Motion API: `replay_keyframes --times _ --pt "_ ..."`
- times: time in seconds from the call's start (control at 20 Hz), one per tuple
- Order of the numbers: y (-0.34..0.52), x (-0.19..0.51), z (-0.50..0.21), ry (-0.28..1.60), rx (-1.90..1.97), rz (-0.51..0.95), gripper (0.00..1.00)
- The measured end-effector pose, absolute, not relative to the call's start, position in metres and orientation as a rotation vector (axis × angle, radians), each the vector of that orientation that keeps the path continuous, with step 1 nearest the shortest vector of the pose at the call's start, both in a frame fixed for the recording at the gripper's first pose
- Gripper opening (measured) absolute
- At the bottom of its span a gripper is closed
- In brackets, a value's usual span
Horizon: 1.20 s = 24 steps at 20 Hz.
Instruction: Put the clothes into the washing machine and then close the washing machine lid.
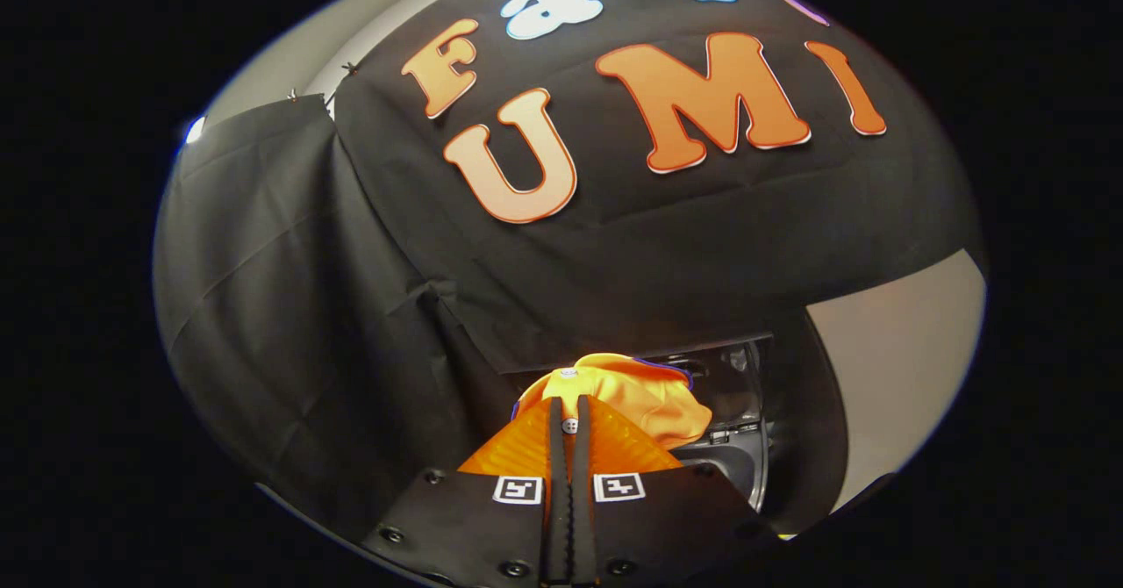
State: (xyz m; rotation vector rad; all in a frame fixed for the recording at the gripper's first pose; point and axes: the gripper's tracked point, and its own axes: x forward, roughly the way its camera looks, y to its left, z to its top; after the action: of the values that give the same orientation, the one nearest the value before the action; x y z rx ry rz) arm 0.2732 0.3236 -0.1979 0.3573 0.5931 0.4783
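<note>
My gripper is shut on an orange garment, its two fingers pressed close together with the cloth pinched between them. The garment bunches up just ahead of the fingertips and drapes to both sides of the fingers. Behind and to the right of the cloth I see part of the washing machine, a dark and grey body with a curved edge. Its opening and lid are mostly hidden by the garment.
Black cloth hangs as the booth's wall ahead and to the left, close to the machine. A pale wall stands to the right of the machine.
</note>
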Motion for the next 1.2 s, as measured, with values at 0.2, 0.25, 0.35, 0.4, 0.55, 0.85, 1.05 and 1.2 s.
replay_keyframes --times 0.2,0.25,0.35,0.4,0.55,0.85,1.05,1.2 --pt "0.335 0.281 -0.251 0.657 0.341 0.466 0.08" --pt "0.338 0.282 -0.265 0.675 0.337 0.463 0.08" --pt "0.339 0.287 -0.289 0.696 0.334 0.451 0.08" --pt "0.341 0.287 -0.301 0.710 0.333 0.449 0.08" --pt "0.346 0.292 -0.340 0.746 0.318 0.433 0.08" --pt "0.353 0.291 -0.408 0.821 0.287 0.417 0.08" --pt "0.356 0.287 -0.443 0.869 0.284 0.400 0.08" --pt "0.353 0.283 -0.468 0.917 0.259 0.380 0.08"
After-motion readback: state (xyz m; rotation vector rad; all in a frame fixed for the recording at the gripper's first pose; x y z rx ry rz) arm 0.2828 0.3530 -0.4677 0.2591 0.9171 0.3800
